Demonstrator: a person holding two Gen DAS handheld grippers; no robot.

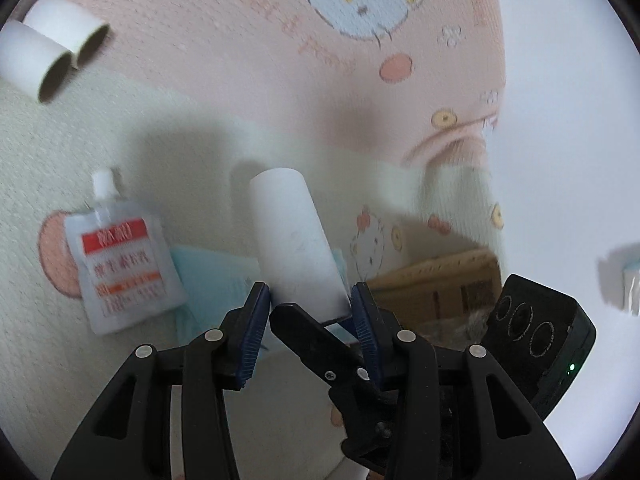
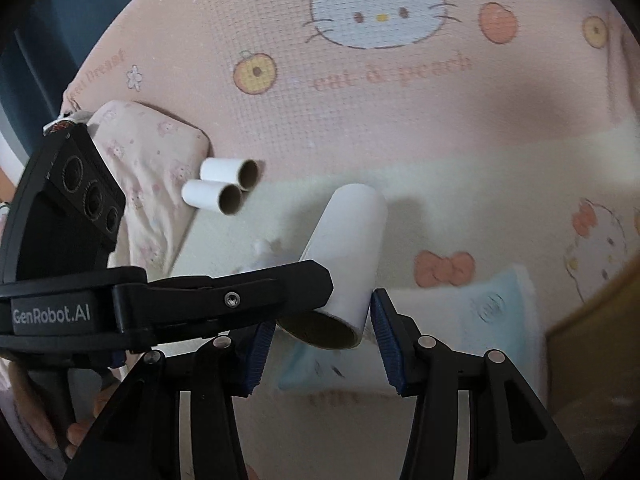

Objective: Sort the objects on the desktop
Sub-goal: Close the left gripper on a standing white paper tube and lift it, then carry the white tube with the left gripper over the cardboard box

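A white cardboard tube [image 1: 296,240] sits between the blue pads of my left gripper [image 1: 310,308], which is shut on its near end and holds it above the blanket. The same tube [image 2: 348,248] shows in the right wrist view, gripped by a black finger [image 2: 240,300] of the left gripper. My right gripper [image 2: 320,344] stands open around the tube's near end; whether its pads touch it I cannot tell. Two more white tubes [image 1: 52,52] lie side by side at the far left, also in the right wrist view [image 2: 224,186]. A white spout pouch [image 1: 120,264] lies left of the held tube.
A pink and cream Hello Kitty blanket [image 2: 360,100] covers the surface. A light blue packet [image 2: 480,312] lies under the grippers. A cardboard box [image 1: 436,288] stands at the right. A small pink pillow [image 2: 152,168] lies beside the two tubes.
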